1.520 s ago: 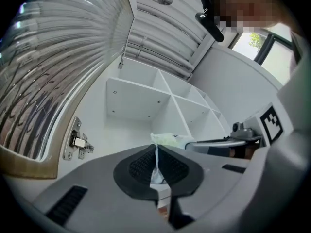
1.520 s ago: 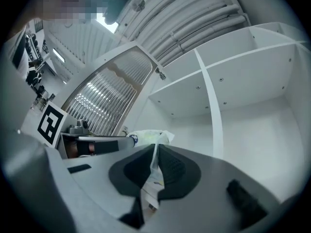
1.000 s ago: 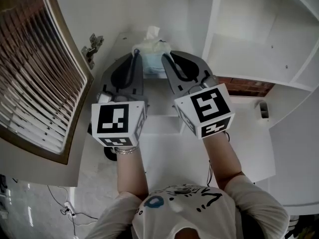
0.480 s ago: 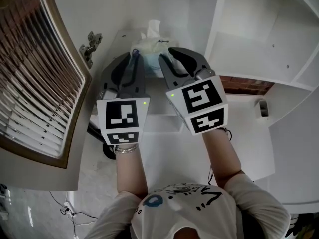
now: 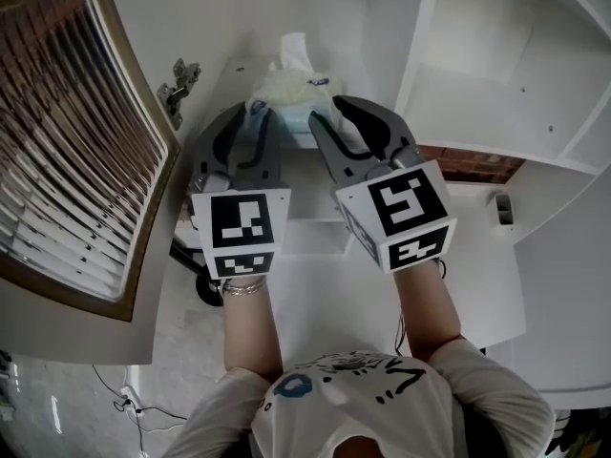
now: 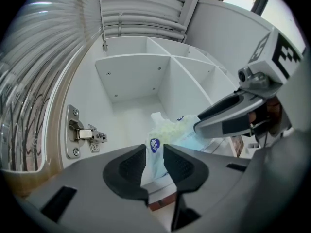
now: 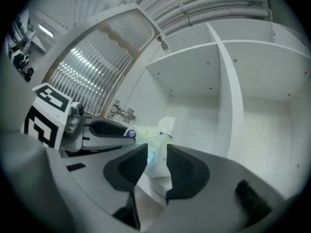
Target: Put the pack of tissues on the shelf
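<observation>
The pack of tissues, pale blue and green plastic with a white tissue sticking up, hangs between my two grippers at the mouth of the shelf's left compartment. My left gripper is shut on the pack's left end, which shows as the wrapper pinched between the pads. My right gripper is shut on the right end, where the pack sits between its jaws. In each gripper view the other gripper shows beside the pack. Whether the pack touches the shelf board is hidden.
The white shelf unit has several open compartments, with a divider right of the pack. A cabinet door with ribbed glass stands open at the left, its metal hinge close to my left gripper. A person's arms hold the grippers.
Both grippers have carried the pack a little further forward and up toward the left compartment. Both stay shut on it.
</observation>
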`<state>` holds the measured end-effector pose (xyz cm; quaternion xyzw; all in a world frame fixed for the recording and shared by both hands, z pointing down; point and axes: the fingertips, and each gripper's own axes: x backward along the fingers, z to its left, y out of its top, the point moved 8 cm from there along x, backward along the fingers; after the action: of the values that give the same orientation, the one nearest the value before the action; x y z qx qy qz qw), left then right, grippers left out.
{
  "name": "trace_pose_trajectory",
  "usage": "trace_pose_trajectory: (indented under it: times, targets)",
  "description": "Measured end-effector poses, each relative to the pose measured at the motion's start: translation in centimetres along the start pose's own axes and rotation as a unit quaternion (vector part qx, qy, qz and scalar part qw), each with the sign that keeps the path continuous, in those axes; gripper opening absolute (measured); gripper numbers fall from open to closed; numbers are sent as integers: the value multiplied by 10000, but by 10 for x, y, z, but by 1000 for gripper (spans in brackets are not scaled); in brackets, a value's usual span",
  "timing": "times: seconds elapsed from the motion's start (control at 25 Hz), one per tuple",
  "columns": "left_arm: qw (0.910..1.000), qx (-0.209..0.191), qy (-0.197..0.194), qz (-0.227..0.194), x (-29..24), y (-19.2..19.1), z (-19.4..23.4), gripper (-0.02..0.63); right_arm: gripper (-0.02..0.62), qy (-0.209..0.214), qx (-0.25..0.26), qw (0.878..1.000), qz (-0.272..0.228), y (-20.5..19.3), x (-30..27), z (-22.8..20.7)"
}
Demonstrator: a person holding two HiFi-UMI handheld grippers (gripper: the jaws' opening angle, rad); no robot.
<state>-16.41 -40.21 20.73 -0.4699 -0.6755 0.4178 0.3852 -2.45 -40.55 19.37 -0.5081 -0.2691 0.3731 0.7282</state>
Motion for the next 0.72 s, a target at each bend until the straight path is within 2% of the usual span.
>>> trace_pose_trajectory:
  times: [0.2,0.32,0.44,0.56,0.72]
  targets:
    - [10000,-41,36,-80,11,3,-2,103,117,162,66,9986,-494,13,25,6]
    - [9998,-90,90,-159,23,7,-3,103,57,399,-10,9988,-271,6,22,9]
    - [9997,-58,74,-234,35,10,-5,103,45,442,-167,9989,-26,-5,11,8]
    - [9988,236,-242,-349,41,12,-9,101,43,469,-331,9983,52,-11,1,7]
    - [9982,251,-536,-73,25,3,-15,89,43,426,-432,9981,126,-15,-7,5]
